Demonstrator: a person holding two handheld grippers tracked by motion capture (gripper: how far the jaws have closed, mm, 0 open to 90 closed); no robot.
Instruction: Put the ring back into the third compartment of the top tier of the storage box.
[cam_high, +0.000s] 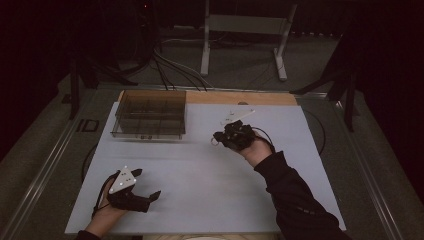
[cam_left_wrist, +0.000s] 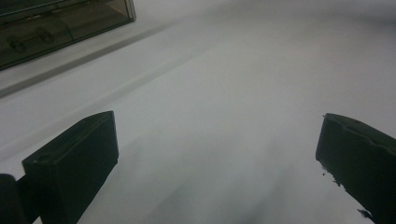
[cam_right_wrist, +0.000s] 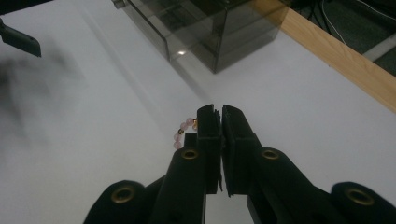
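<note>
On the white table (cam_high: 200, 200), in front and to the right of the smoked compartment box (cam_high: 150, 120), a bead bracelet (cam_right_wrist: 183, 132) is pinched in the closed right gripper (cam_right_wrist: 221, 112), from which it could be shaken loose, while the left gripper (cam_left_wrist: 215, 154) is held open.

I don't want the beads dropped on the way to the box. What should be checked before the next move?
1. Right gripper jaws shut on the bead bracelet: ok.
2. Bracelet lifted off the white table: cannot tell.
3. Compartment box open on top: cannot tell.
4. Path between the bracelet and the box free of things: ok.
5. Left gripper out of the way, jaws open, nothing between them: ok.
6. Target compartment unoccupied: cannot tell, tinted walls hide it.
</note>
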